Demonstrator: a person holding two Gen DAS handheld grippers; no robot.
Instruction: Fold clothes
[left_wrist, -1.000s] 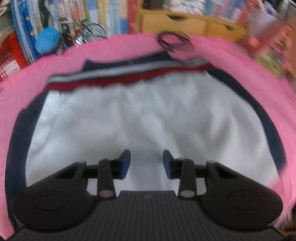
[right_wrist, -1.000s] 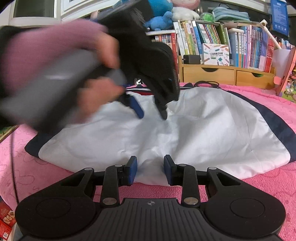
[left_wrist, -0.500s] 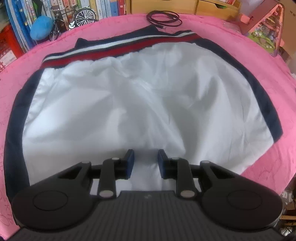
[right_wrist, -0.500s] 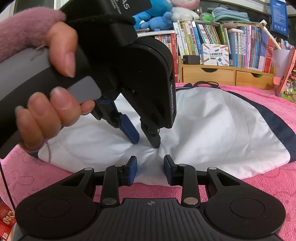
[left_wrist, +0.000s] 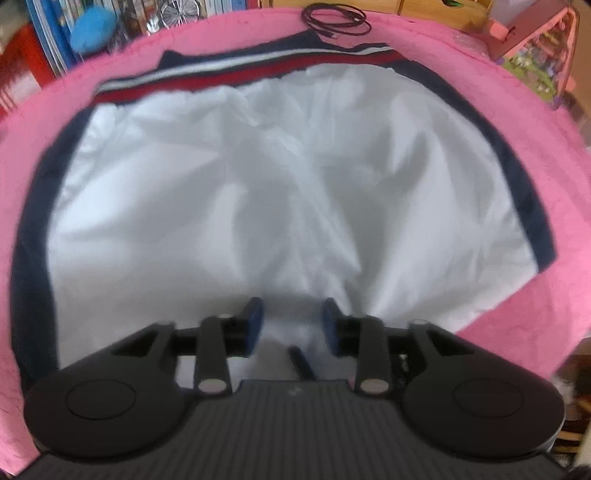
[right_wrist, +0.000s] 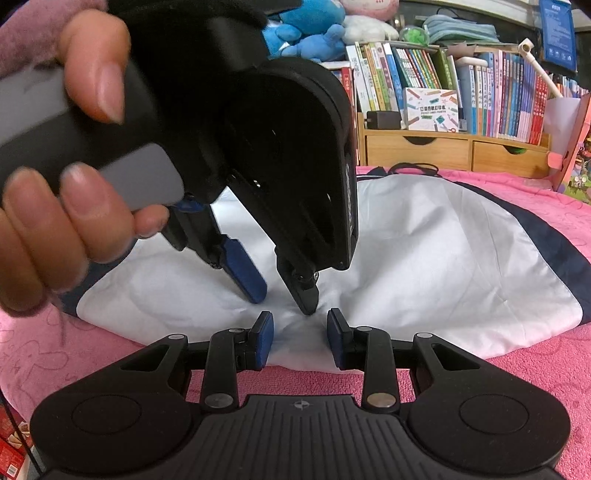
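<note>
White fabric garment with navy side bands (right_wrist: 424, 258), flat on pink towel-covered table (right_wrist: 535, 369): both left gripper (right_wrist: 284, 299) and right gripper (right_wrist: 301, 341), jaws parted, empty, at its near hem; pre-grasp step, next needs pinching hem.

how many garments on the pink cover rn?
1. A single white garment with navy side panels and a red-white striped band lies spread on the pink cover, under the open left gripper and open right gripper. Anything beneath it would be hidden.
</note>
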